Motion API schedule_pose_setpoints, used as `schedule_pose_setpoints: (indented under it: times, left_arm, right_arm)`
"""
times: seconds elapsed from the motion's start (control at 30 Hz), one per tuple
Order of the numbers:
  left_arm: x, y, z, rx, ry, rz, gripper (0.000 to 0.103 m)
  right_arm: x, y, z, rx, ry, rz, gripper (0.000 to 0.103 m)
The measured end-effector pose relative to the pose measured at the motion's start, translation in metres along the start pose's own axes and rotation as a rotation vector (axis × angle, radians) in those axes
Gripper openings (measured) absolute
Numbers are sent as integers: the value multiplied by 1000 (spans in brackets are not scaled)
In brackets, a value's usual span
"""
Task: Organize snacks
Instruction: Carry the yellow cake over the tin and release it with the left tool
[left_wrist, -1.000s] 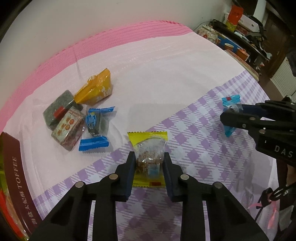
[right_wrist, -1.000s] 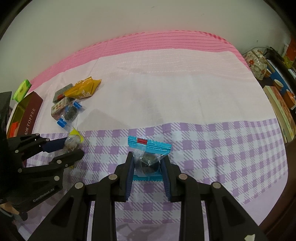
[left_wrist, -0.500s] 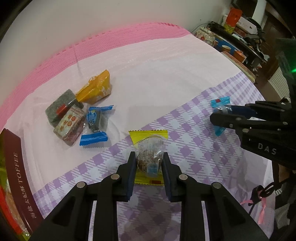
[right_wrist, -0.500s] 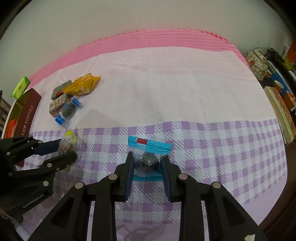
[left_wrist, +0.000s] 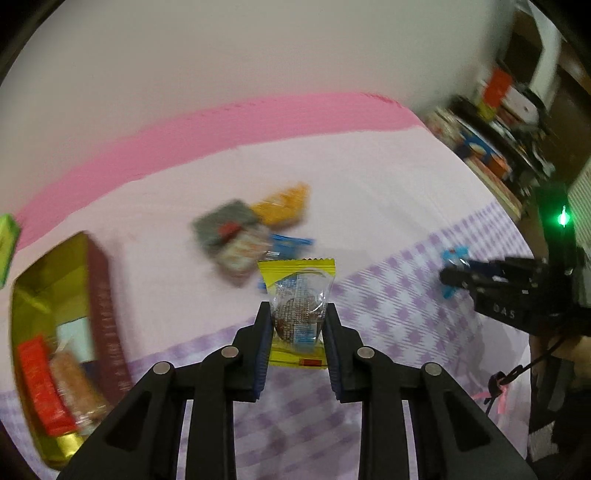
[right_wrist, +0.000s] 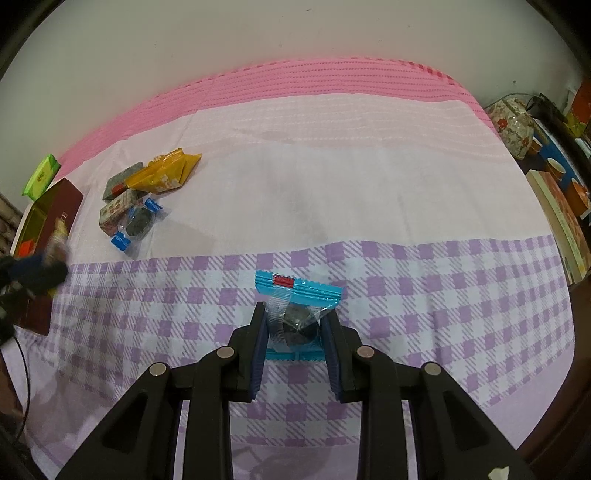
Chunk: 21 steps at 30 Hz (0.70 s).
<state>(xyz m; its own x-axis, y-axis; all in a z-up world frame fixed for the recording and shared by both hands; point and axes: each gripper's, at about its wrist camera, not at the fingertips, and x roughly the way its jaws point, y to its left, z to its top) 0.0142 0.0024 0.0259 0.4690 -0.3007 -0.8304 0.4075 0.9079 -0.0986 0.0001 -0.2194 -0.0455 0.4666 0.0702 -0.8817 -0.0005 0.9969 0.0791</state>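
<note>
The left gripper (left_wrist: 295, 325) pinched the yellow snack (left_wrist: 297, 295) tight, up off the cloth. The right gripper (right_wrist: 295, 325) squeezed the blue snack (right_wrist: 295, 314). The toffee box (left_wrist: 55, 325) maybe held a few snacks. Four snacks (right_wrist: 142, 199) waited on the table.

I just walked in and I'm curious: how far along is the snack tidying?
Partly done. The toffee box already holds a few snacks, a red packet among them. In hand: the left gripper is clamped on a yellow-wrapped snack, and the right gripper on a blue-wrapped snack. Left to do: four loose snacks lie on the cloth beside the box.
</note>
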Motion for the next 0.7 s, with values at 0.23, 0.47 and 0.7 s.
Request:
schedule_pose_setpoints:
  times: [0.23, 0.47, 0.7]
  left_arm:
    - [-45, 72, -12, -115, -51, 151, 27]
    - [-57, 162, -16, -261, -74, 281, 27]
    - [-35, 222, -9, -310, -48, 381, 27]
  right_arm:
    - [1, -1, 1, 16, 3, -12, 27]
    - [1, -3, 1, 22, -2, -21, 26]
    - [1, -3, 0, 23, -10, -25, 27]
